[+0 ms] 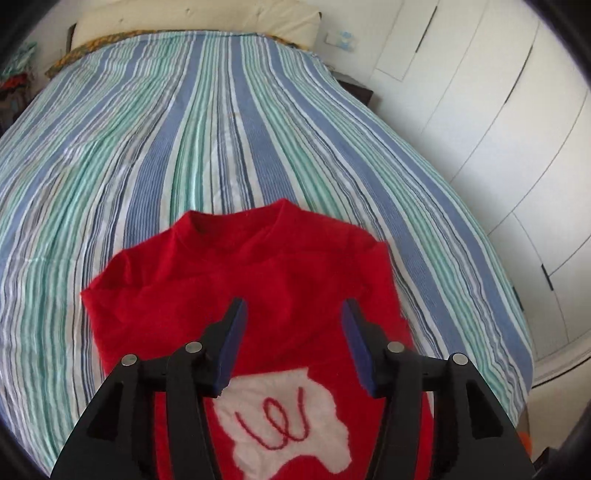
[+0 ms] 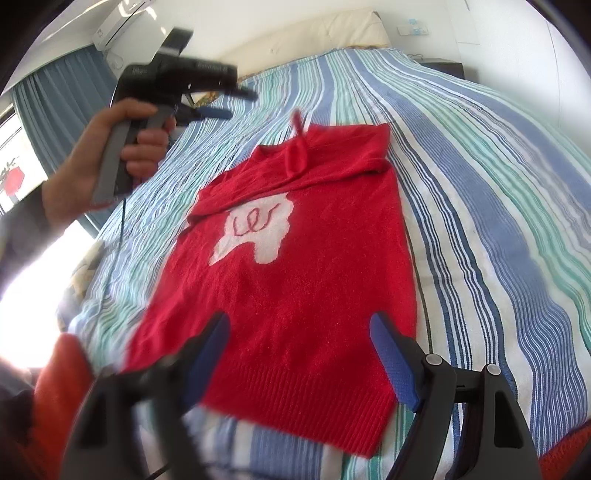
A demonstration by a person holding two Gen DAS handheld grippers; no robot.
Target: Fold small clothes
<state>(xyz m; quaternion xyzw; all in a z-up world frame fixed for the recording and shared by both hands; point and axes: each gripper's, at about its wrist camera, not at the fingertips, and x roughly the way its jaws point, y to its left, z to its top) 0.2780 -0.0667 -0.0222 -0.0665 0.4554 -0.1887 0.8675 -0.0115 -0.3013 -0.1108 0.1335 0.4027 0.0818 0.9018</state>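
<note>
Your right gripper (image 2: 299,354), jaws apart and empty, sits just above the red sweater (image 2: 295,280) hem (image 2: 295,406); its long axis runs straight ahead. Your left gripper (image 1: 291,343), apart too, seems higher over the chest.

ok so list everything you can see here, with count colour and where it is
sweater: one, red with a white patch, flat on the bed, sleeves folded across the chest
bedspread: one, blue, green and white stripes, covering the bed
pillow: one, cream, at the head of the bed
wardrobe: one, white doors, beside the bed
curtain: one, blue, by the window
air conditioner: one, white, high on the wall
left gripper: one, black with blue pads, jaws open above the sweater
right gripper: one, black, jaws open over the hem
hand: one, holding the left gripper's handle
</note>
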